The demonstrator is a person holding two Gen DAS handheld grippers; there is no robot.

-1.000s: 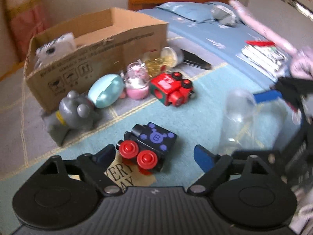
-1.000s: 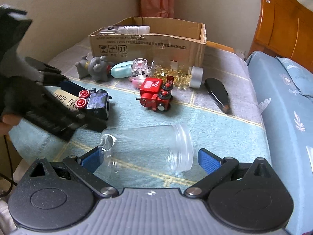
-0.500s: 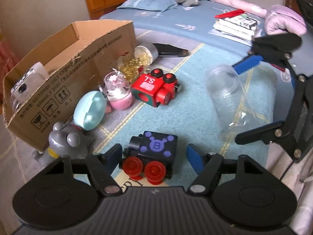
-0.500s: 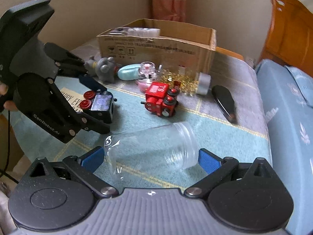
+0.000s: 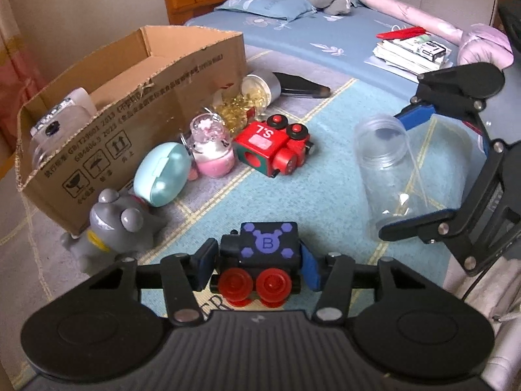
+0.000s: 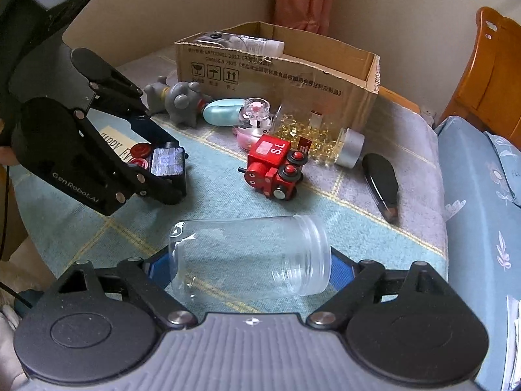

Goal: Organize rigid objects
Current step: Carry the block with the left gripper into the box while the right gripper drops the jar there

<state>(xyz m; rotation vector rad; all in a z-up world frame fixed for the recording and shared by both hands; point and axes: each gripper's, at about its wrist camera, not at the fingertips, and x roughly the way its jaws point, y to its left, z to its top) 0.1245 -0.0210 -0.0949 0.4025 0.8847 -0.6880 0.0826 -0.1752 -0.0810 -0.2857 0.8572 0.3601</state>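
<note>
Since a second ago we have drawn our left gripper [image 5: 259, 265] in from well open around the black toy train block with red wheels and a purple "B" on top [image 5: 260, 257], and its jaws are closing, the blue pads now pressing on the block's two sides. That train sits low at the near edge of the teal and grey checked cloth [image 5: 325, 202], its red wheels facing us and its long axis running across the gripper from pad to pad, chimney end to our left.

Our right gripper [image 6: 250, 268] has also narrowed; its jaws are closing on the clear plastic jar [image 6: 250, 255], which lies on its side between the blue pads. The jar's long axis runs from pad to pad, threaded open mouth to the right and base to the left. One pad touches the mouth end; at the base we cannot tell whether the pad is pressing yet.

Further out a red wooden toy train marked "SL" [image 5: 272, 145] lies on the cloth, nose pointing away from the box. Just beside it are a pink snow-globe trinket [image 5: 211, 150], a pale turquoise egg-shaped case [image 5: 162, 174] and a grey rubber animal figure [image 5: 114, 228], with a tipped jar of golden capsules [image 5: 247, 101] behind. Beyond them stands an open brown cardboard box [image 5: 130, 110].
</note>
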